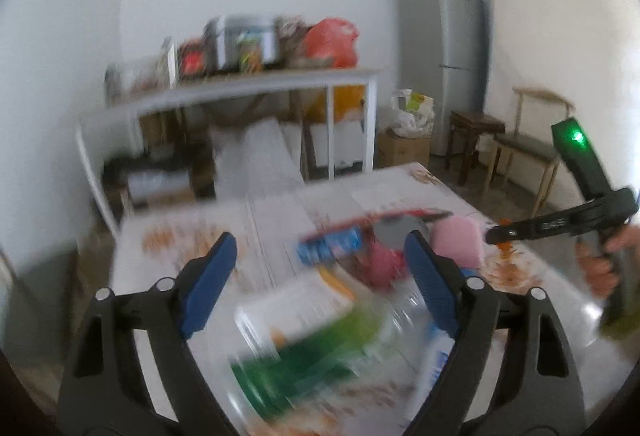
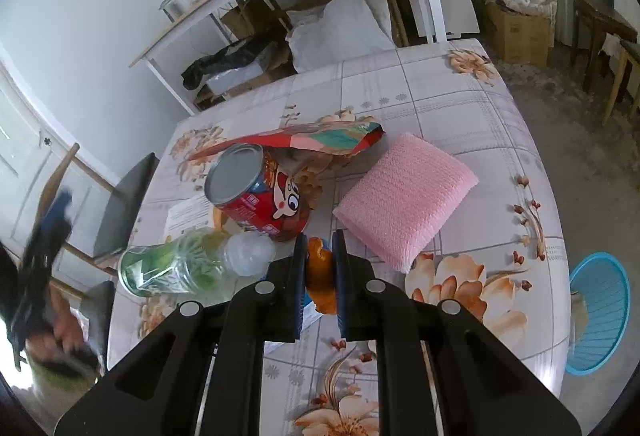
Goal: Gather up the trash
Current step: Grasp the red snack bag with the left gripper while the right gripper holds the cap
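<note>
- Right gripper (image 2: 320, 268): black frame, blue pads; jaws nearly together, clamped on a small orange scrap (image 2: 319, 266); tilted steeply down over the near part of the bench (image 2: 460, 92).
- Left gripper (image 1: 320, 268): black frame, blue pads; jaws spread wide, nothing pressed between them; angled slightly down over the bench; view motion-blurred.
- Right hand (image 1: 600, 260): bare fingers wrapped round the right gripper's handle.

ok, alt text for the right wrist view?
Right gripper, jaws shut on an orange scrap, above a floral table holding a red can, plastic bottle and pink sponge; blue basket on the floor.
</note>
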Demonstrator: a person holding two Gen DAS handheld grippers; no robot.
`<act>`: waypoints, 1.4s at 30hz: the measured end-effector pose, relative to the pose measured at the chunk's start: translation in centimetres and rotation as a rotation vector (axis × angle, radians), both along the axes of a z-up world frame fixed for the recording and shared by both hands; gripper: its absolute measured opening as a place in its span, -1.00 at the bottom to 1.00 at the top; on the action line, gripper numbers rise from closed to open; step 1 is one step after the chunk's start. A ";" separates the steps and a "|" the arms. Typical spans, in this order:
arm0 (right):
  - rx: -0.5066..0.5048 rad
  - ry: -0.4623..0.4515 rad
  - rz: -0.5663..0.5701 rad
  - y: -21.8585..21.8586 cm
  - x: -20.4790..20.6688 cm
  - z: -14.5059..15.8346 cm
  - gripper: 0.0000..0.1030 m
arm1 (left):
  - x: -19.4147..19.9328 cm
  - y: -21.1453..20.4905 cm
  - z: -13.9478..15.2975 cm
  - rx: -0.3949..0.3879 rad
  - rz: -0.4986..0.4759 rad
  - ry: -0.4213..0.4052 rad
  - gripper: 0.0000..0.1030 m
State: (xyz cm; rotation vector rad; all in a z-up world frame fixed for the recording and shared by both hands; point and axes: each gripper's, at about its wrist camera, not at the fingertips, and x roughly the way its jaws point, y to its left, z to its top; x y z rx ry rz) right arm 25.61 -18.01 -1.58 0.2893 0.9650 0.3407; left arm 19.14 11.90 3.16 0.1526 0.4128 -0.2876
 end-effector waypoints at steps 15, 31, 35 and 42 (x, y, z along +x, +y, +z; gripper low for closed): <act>0.049 0.034 -0.053 -2.7 1.2 -1.4 -0.75 | 12.2 -6.9 -6.2 0.553 -0.360 0.128 0.10; 0.074 0.054 -0.077 -3.9 2.5 -2.6 -0.75 | 14.6 -9.1 -9.2 0.743 -0.423 0.123 -1.00; 0.076 0.046 -0.078 -3.9 2.2 -2.3 -0.75 | 14.3 -8.7 -8.2 0.710 -0.397 0.098 -1.00; 0.093 0.002 -0.074 -4.2 1.0 -0.5 -0.75 | 12.9 -7.0 -3.9 0.581 -0.314 0.070 -1.00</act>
